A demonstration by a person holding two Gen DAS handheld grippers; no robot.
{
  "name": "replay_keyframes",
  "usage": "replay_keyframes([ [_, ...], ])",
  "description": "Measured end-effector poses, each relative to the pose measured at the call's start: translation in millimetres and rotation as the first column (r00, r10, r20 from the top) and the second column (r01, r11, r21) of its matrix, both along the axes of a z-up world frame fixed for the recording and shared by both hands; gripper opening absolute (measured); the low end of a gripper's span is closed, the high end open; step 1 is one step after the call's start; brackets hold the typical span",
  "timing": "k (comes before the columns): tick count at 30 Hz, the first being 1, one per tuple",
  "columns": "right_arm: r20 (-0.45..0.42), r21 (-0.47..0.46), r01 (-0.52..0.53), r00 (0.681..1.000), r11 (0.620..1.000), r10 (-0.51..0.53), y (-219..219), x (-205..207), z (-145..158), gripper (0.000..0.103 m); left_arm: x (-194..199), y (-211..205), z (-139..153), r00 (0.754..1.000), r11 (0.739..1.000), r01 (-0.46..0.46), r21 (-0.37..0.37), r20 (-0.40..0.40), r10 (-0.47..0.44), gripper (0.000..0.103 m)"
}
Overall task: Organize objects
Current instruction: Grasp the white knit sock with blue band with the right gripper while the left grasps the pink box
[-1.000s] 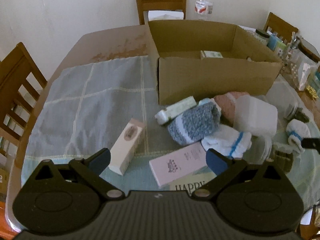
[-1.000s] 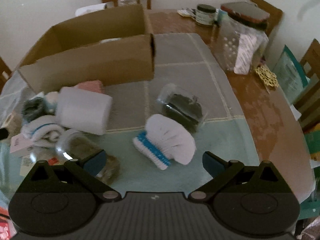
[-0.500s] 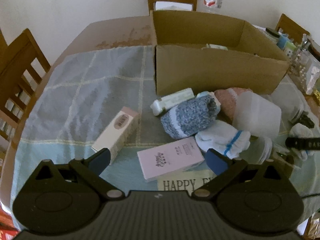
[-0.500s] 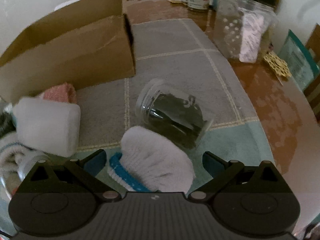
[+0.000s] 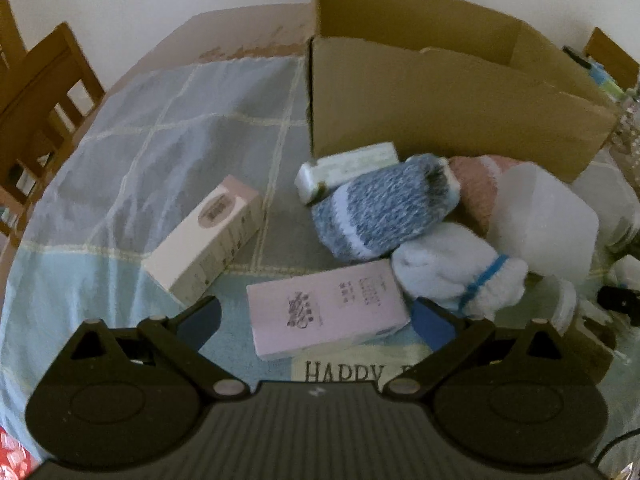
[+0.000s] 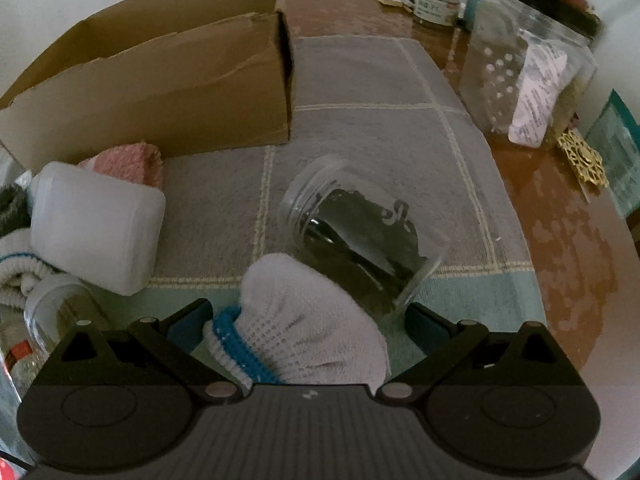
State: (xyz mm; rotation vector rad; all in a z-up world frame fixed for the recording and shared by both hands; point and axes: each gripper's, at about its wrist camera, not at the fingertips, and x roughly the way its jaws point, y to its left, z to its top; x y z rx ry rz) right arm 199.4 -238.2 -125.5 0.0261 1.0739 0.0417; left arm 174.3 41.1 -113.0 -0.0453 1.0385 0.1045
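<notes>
between right jaws, white sock (image 6: 308, 328), now closer

The right gripper (image 6: 308, 320) is spread wide, with a white sock with a blue band (image 6: 296, 332) lying between its fingers. Just behind the sock, a clear jar (image 6: 360, 236) lies on its side on the grey cloth (image 6: 360, 120). A cardboard box (image 6: 160, 92) stands further back on the table (image 6: 560, 220).

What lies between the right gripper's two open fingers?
In the right wrist view, a white sock with a blue band lies between the right gripper's fingers, not yet clamped.
</notes>
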Motion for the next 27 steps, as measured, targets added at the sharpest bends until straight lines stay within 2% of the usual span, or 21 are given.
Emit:
replay_keyframes([
  [6, -0.014, -0.026, -0.054, 0.998, 0.998, 0.054, -8.5, -12.5, -0.3, 0.103, -15.9, 12.2, -9.2, 0.999, 0.999, -0.012, 0.034, -0.033, 0.013, 0.101],
  [12, -0.001, -0.05, -0.116, 0.993, 0.992, 0.116, -19.0, -29.7, -1.6, 0.103, -16.6, 17.0, -20.3, 0.999, 1.0, 0.012, 0.029, -0.04, -0.011, 0.101],
  [21, 0.08, -0.05, -0.177, 0.98, 0.983, 0.181, -23.3, -40.4, 0.1, 0.103, -8.0, 16.4, -25.7, 0.999, 0.999, 0.037, 0.0, 0.025, -0.037, 0.102],
  [27, 0.078, -0.049, -0.17, 0.982, 0.984, 0.174, -17.4, -28.1, 1.0, 0.103, -4.8, 11.7, -23.8, 0.998, 0.999, 0.041, 0.0, 0.037, -0.041, 0.102],
])
